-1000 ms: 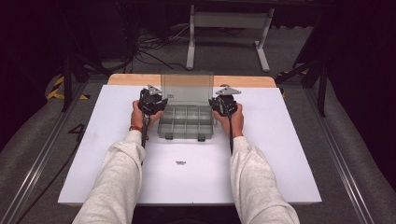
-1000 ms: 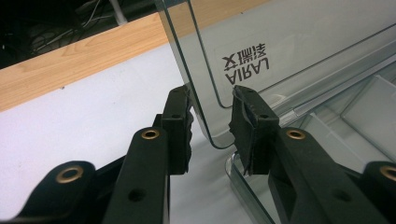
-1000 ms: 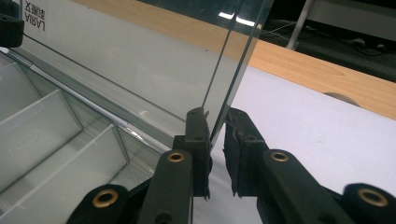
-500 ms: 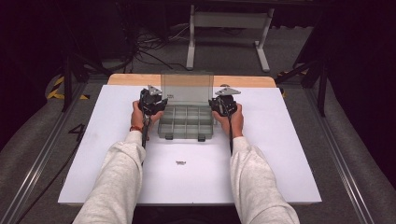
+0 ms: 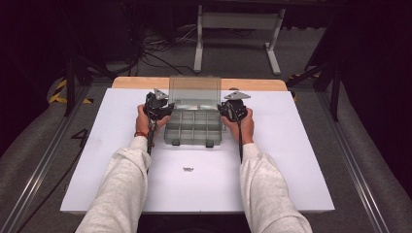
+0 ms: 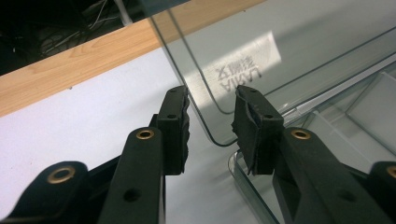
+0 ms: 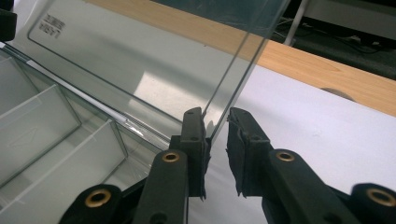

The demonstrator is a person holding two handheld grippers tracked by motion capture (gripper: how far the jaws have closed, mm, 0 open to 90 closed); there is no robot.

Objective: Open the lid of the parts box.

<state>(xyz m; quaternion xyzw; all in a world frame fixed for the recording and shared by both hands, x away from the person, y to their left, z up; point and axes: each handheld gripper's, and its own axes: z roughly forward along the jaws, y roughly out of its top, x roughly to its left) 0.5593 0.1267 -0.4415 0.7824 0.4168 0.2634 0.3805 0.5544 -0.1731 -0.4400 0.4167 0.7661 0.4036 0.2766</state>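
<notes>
Lid [image 5: 194,90] edges stand between the parted jaws of each open gripper [image 6: 211,122] [image 7: 215,122].

box [image 5: 193,127] mid-table [image 5: 291,160] — tongs flanking its raised lid [image 5: 195,89].

Both grippers flank the organizer box [image 5: 193,127] (lid [image 5: 194,90] upright) on the table [image 5: 291,160].

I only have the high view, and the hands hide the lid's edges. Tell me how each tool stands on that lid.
Observer: The left tool is open, its jaws astride the clear lid at its left edge, near the rounded lower corner.
Operator: Now the right one.
Observer: The right tool is open too. The lid's right edge stands in the gap, close against one jaw.
Operator: Report any marks.
Observer: Raised lettering sits just beyond the left tool.
</notes>
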